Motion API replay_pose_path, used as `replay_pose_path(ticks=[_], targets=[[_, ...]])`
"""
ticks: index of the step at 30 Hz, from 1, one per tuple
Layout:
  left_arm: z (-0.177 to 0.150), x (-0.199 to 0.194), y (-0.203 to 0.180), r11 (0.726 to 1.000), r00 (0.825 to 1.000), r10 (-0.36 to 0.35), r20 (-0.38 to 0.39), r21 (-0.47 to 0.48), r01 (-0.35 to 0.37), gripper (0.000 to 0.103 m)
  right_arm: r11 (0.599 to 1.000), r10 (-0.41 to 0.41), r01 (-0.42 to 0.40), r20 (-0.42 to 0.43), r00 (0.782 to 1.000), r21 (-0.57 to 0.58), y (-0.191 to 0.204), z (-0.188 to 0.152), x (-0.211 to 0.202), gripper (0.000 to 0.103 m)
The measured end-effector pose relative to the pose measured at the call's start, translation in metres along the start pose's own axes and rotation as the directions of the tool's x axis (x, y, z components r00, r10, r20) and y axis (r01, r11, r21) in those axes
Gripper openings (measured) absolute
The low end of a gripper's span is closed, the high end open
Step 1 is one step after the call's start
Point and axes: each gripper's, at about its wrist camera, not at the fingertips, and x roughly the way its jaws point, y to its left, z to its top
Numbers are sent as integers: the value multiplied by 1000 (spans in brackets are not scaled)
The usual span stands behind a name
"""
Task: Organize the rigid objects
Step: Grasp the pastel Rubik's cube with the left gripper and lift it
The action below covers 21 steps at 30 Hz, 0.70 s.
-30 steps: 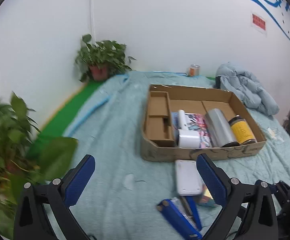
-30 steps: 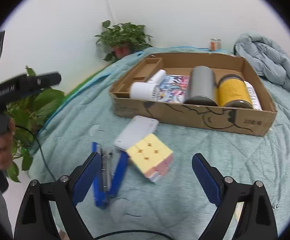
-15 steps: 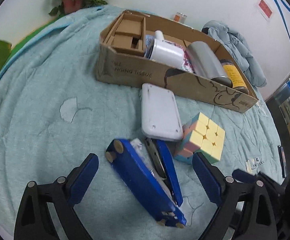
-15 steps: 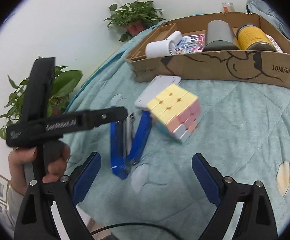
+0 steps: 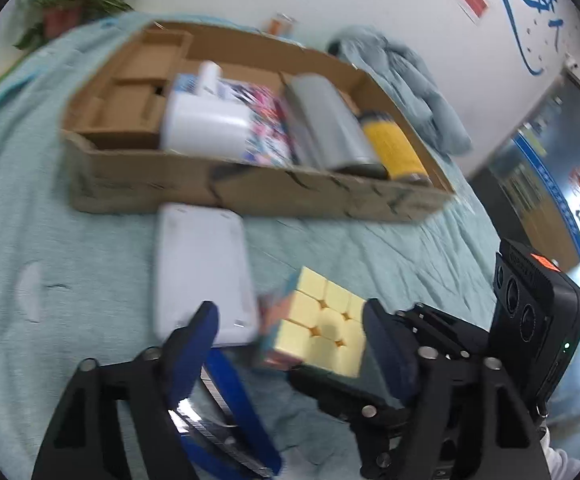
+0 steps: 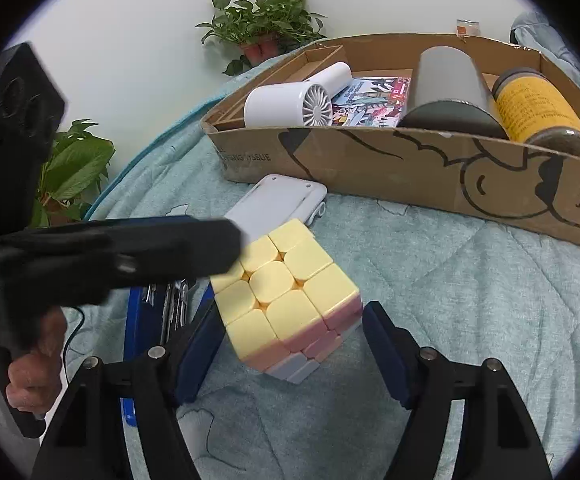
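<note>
Step in hand: both grippers are closing in on the loose items in front of the cardboard box [image 6: 429, 168]; judged from the views, this is the reach before a pick, with nothing lifted yet.
Right gripper [image 6: 290, 354]: its jaws have just been closing and now straddle the pastel cube [image 6: 286, 300] at lower centre of the right wrist view; a gap shows beside each pad, so it counts as unclenched, not gripping.
Left gripper [image 5: 288, 344]: its jaws have also just been narrowing; in the blurred left wrist view the blue stapler [image 5: 230, 412] lies by the left pad and the cube's yellow face sits between the pads, none of it clamped.
Task's things: cube, stapler and white flat case [image 6: 278, 210] lie on the teal quilt [image 6: 469, 300], just in front of the box wall.
Already boxed: white fan [image 6: 290, 104], grey cylinder [image 6: 445, 92], yellow jar [image 6: 537, 108].
Next move: probably squeezing squarely on the cube's opposite faces, then lifting clear of the box wall.
Risk: the two grippers crowd the same spot.
</note>
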Motion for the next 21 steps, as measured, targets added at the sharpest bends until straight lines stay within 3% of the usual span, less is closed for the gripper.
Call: replay_pose_path(ticks=[1,2,4,7,11,16,21], targets=[[-2,8,-5,1000,999,-30,-25,6,30,53,1000,5,-5,4,1000,8,-2,-4,-4,70],[-5,16,-11,998,996,-58,-62,8,59,51,1000,12,-12,2,1000,18,-4,-8,-8,69],[-13,26,-21,998,994,-60,-96,7,61,52,999,2,-2,-2,1000,35,-8,-13,-16,68],[-29,29,-41,996,987,-93,-131,2,94,52,999,11,-10,-22,1000,36,-14,-24,-33,58],[-40,37,-60,991,974,-134,-184,-1,136,51,1000,20,-19,-61,998,19,-19,-41,-55,59],[-38,42,-54,985,971,-163,-174,-82,151,51,1000,-9,11,-61,998,28,-21,-46,-65,59],[-32,53,-41,972,961,-206,-183,-151,180,56,999,-27,30,-79,997,28,-20,-38,-46,61]])
